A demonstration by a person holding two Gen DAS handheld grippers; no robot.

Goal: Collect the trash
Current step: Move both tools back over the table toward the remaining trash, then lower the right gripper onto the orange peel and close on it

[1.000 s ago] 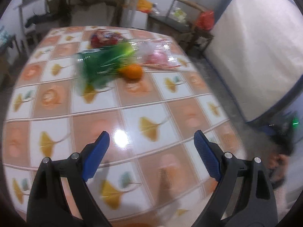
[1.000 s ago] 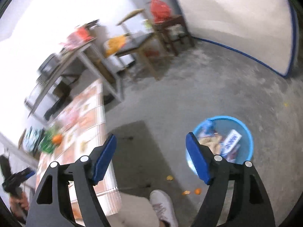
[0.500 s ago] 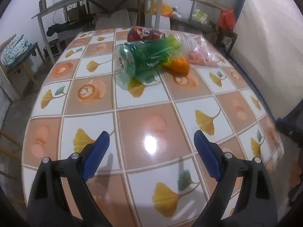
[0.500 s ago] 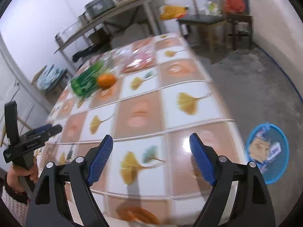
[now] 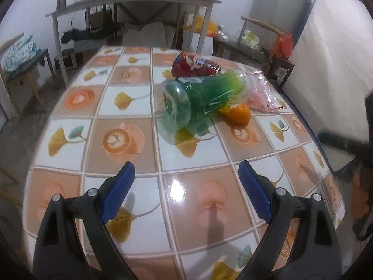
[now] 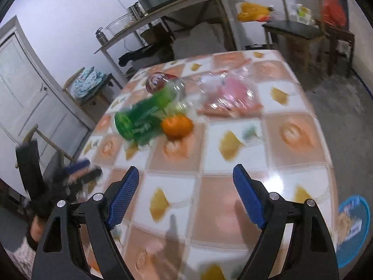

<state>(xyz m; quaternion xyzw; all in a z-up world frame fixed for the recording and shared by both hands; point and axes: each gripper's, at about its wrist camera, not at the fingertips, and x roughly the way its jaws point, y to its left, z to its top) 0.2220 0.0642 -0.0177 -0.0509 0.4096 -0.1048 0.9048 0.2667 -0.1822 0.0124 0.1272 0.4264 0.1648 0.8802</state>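
On the tiled table (image 5: 130, 140) a green plastic bottle (image 5: 200, 102) lies on its side, its base toward me. Touching it are an orange (image 5: 235, 114), a red can (image 5: 195, 64) behind and a crumpled pink plastic bag (image 5: 261, 93) to the right. My left gripper (image 5: 186, 165) hovers over bare tiles short of the bottle, open and holding nothing. The right wrist view shows the same green bottle (image 6: 144, 119), orange (image 6: 177, 126), red can (image 6: 156, 81) and pink bag (image 6: 230, 95). My right gripper (image 6: 185, 170) is open over the near tiles, nothing between its fingers. The left gripper (image 6: 77, 172) shows blurred at the left, in a hand.
A blue bin (image 6: 354, 228) holding wrappers stands on the floor past the table's right edge. A metal shelf table (image 5: 130, 2) and wooden chairs (image 5: 268, 46) stand behind the table. A white panel (image 5: 331, 58) leans at the right.
The right wrist view swung from the floor and blue bin round onto the tabletop. My left gripper moved nearer the bottle, which now looks larger. Both stay open.
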